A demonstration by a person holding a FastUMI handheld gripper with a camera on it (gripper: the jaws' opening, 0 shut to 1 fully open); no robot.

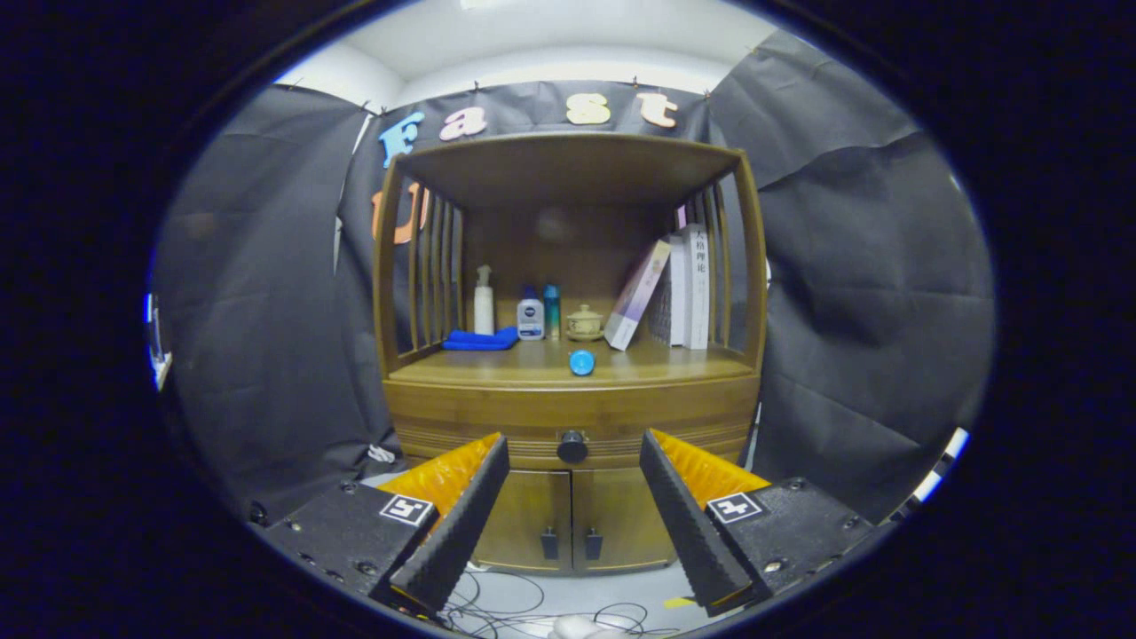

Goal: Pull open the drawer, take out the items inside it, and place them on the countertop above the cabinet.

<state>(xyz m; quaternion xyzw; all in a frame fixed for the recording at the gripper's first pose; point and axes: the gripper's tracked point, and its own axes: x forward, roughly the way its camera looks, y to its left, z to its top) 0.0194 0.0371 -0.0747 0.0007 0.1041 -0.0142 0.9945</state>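
Note:
A wooden cabinet (572, 399) stands straight ahead against the booth wall. Its drawer (497, 424) is closed, with a round dark knob (572, 446) at its centre, seen between and beyond my fingers. My gripper (572, 510) is open with nothing between its fingers, some way short of the knob. On the countertop (674, 364) above the drawer lies a small blue round object (581, 361) near the front edge. What the drawer holds is hidden.
Further back on the countertop are a folded blue cloth (480, 338), a white pump bottle (483, 302), two small bottles (539, 315), a lidded ceramic pot (585, 322) and leaning books (674, 291). Two lower doors (572, 524) sit under the drawer. Cables (532, 603) lie on the floor.

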